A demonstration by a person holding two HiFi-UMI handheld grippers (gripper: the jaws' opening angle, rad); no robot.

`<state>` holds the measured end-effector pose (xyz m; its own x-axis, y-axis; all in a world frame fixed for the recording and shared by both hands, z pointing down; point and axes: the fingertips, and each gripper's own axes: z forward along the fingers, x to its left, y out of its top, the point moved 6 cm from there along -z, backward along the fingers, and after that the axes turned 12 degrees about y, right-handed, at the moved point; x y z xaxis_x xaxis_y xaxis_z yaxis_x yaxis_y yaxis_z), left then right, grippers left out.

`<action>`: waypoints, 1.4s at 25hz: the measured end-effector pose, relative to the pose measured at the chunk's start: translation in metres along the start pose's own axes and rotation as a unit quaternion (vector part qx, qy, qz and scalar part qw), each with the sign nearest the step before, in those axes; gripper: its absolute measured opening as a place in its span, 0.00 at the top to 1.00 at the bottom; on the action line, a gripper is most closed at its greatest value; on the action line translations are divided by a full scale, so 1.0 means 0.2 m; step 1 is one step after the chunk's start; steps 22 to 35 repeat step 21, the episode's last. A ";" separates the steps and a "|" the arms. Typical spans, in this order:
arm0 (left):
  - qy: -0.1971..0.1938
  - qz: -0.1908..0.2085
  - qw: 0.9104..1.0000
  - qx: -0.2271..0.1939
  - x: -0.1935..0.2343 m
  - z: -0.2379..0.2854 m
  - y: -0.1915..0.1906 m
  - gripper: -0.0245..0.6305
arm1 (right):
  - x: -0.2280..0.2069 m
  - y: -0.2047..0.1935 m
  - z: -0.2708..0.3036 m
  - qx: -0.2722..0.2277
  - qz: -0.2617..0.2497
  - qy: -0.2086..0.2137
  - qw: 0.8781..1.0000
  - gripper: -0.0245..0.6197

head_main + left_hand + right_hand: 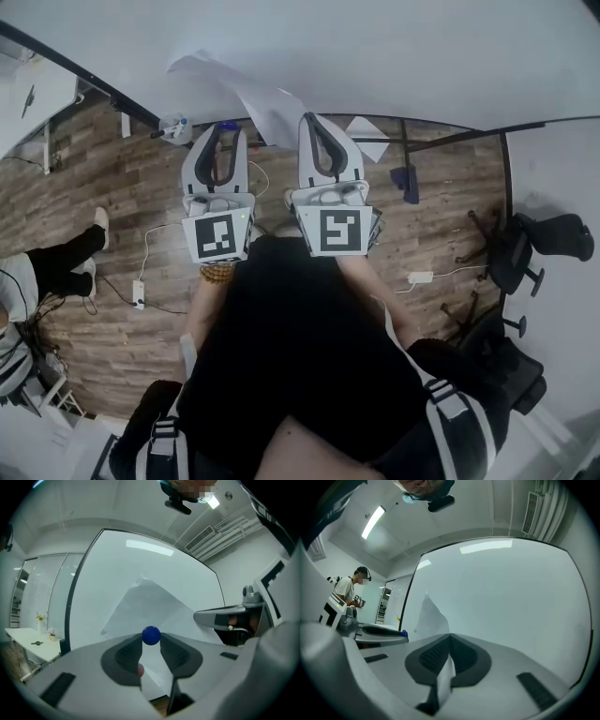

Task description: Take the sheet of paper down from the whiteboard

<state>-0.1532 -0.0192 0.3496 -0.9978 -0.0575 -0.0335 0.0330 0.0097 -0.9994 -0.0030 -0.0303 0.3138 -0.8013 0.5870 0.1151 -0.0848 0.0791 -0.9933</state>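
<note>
The white sheet of paper hangs loose and creased off the whiteboard, peeling toward me. My left gripper is at its left side, and in the left gripper view its jaw tips are pinched on a round blue magnet in front of the paper. My right gripper is shut on the sheet's right edge. In the right gripper view a strip of paper runs between the closed jaws, while the rest of the sheet stands out from the board.
A seated person's legs are on the wooden floor at left, beside a power strip with cable. The board's stand legs and a black office chair are at right. Another person stands far left.
</note>
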 end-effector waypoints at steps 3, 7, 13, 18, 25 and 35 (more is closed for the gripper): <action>0.000 0.000 1.000 0.000 -0.01 0.01 0.00 0.77 | -0.01 0.00 0.00 0.000 -0.002 -0.001 1.000 0.97; -0.001 0.002 1.000 -0.001 -0.01 0.02 0.02 0.77 | -0.03 0.01 0.01 -0.004 -0.007 -0.003 1.000 0.97; 0.000 0.004 1.000 -0.002 -0.01 0.05 0.02 0.77 | -0.04 0.01 0.02 0.003 -0.018 0.001 1.000 0.97; -0.001 0.005 1.000 0.004 -0.02 0.05 0.02 0.77 | -0.05 0.03 0.04 -0.005 -0.025 0.006 1.000 0.97; -0.002 0.005 1.000 -0.002 -0.03 0.07 0.03 0.77 | -0.04 0.04 0.04 -0.005 -0.030 0.012 0.999 0.97; -0.002 0.005 1.000 -0.002 -0.03 0.07 0.03 0.77 | -0.04 0.04 0.04 -0.005 -0.030 0.012 0.999 0.97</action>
